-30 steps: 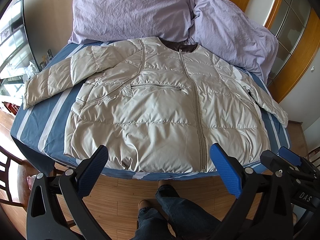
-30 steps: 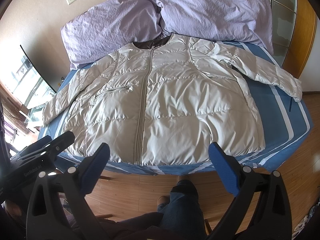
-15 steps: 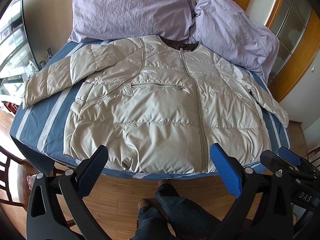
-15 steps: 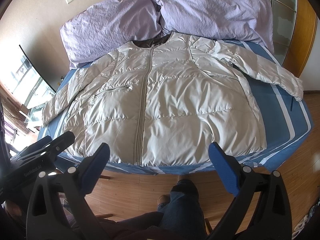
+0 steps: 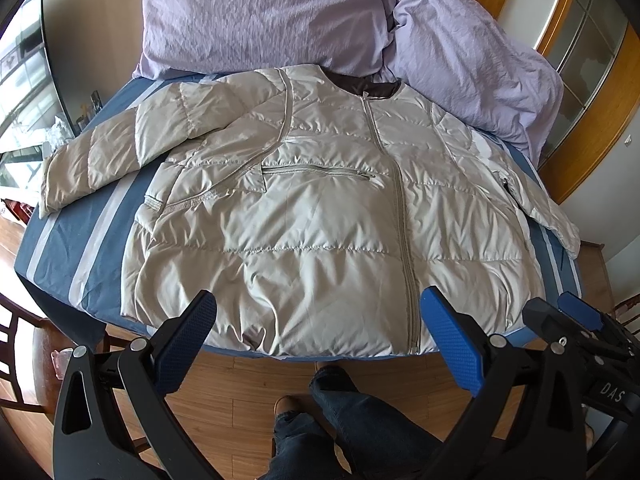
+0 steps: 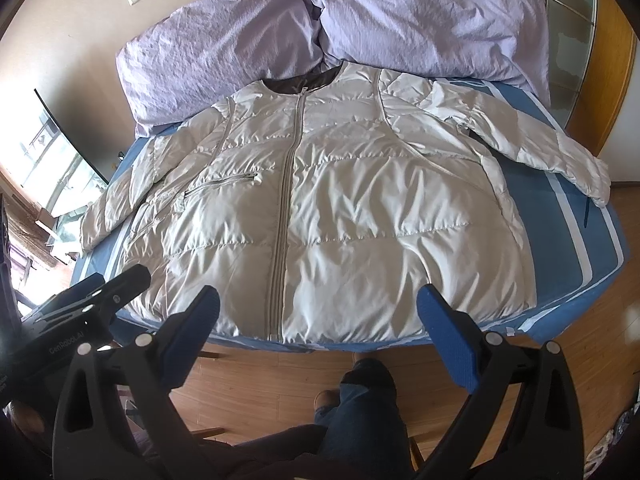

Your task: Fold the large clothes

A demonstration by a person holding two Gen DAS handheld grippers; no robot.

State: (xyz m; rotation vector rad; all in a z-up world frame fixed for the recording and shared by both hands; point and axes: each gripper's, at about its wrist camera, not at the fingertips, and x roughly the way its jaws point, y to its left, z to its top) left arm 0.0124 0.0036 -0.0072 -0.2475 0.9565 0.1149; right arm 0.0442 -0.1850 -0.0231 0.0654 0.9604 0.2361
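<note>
A pale beige quilted jacket (image 5: 320,220) (image 6: 340,208) lies flat and zipped on the blue striped bed, front up, collar toward the pillows, both sleeves spread out to the sides. Its hem reaches the near edge of the bed. My left gripper (image 5: 318,316) hangs open above the hem, left of the zipper, with nothing between its blue pads. My right gripper (image 6: 318,312) is open too, just off the hem near the zipper, holding nothing. Each gripper shows at the edge of the other's view.
Two lilac pillows (image 5: 264,20) (image 6: 420,12) lean at the head of the bed (image 5: 68,240). A person's jeans-clad legs (image 5: 352,420) stand on the wooden floor at the bed's foot. A dark wooden chair (image 5: 24,344) sits at the left; a wooden door frame (image 5: 592,112) is at the right.
Both views have shifted slightly closer to the jacket's hem. The jacket has not moved, and both grippers stay open.
</note>
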